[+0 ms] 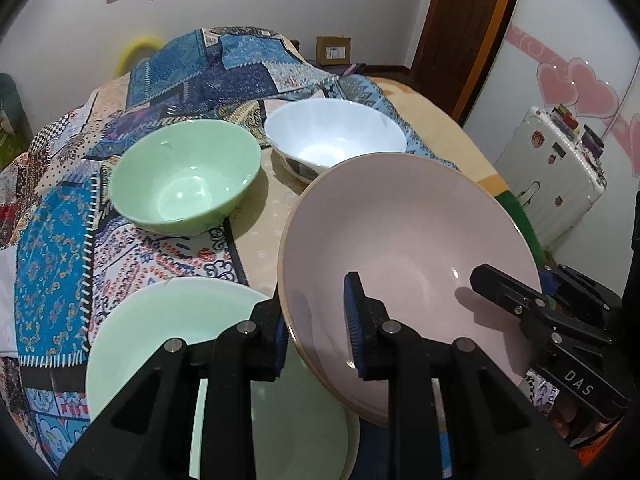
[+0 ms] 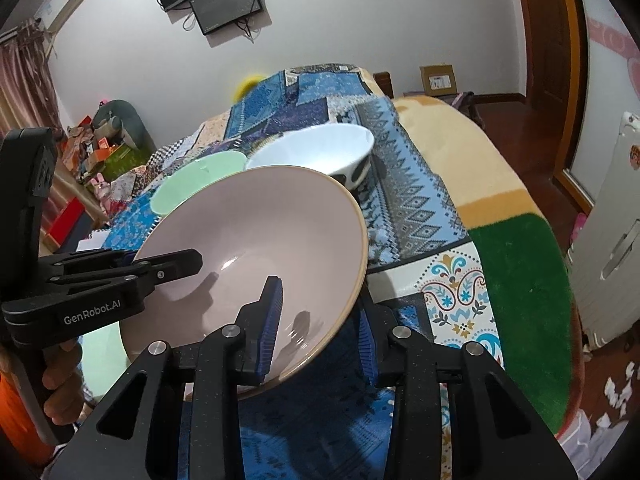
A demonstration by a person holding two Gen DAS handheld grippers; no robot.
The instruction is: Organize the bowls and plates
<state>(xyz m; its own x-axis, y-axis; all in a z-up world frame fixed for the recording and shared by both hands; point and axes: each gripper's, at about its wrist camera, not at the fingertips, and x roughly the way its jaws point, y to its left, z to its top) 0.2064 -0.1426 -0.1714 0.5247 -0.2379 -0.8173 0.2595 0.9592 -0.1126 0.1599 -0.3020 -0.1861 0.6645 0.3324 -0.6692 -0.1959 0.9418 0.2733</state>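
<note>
Left gripper (image 1: 316, 328), right gripper (image 2: 320, 332) each clamp pink bowl (image 1: 408, 240) rim, bowl tilted.

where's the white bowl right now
The white bowl sits at the far side of the patchwork-covered bed, just right of the green bowl and behind the raised pink bowl in both wrist views.

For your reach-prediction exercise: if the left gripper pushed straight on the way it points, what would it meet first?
The left gripper already grips the pink bowl; beyond that rim, probably the cloth-covered bed. Depth is unclear.
</note>
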